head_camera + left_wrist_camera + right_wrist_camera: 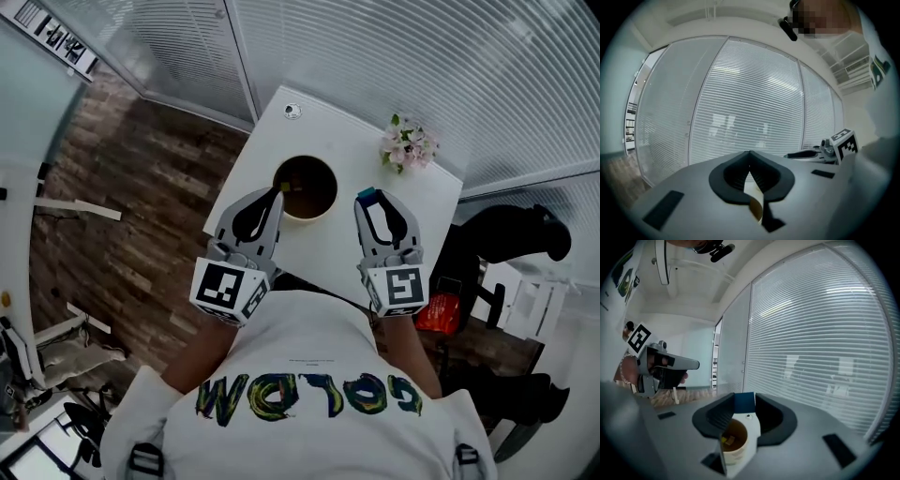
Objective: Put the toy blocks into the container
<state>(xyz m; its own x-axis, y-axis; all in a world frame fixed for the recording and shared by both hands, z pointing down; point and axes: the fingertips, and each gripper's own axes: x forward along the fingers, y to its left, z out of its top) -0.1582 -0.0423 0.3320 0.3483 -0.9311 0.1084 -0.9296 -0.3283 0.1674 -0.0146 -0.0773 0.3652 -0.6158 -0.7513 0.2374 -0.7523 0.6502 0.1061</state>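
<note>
While the right gripper [367, 199] is clamped on the blue toy block [366, 193], its jaws stand partly apart, with the block pinched at their very tips. In the right gripper view the block [744, 402] fills the gap between the two tips, and the pads press on it from both sides.

The container [305, 218], a round open tub, stands on the white table [412, 202] to the left of the right gripper's tips, near them but apart. Seen along the right gripper's jaws, the container [733, 456] lies below the held block and slightly ahead of it. Small yellow blocks [727, 440] lie at its bottom.

The left gripper [278, 190] has its jaws together. In the left gripper view the tips [749, 153] meet with nothing between them. Its tips hang over the container's rim on the side nearest that gripper, and a tan strip of the rim [757, 208] shows through the slot beneath the closed tips.

The container sits between the two grippers. A bunch of pale flowers [409, 145] stands on the table beyond the right gripper, well apart from its tips.
</note>
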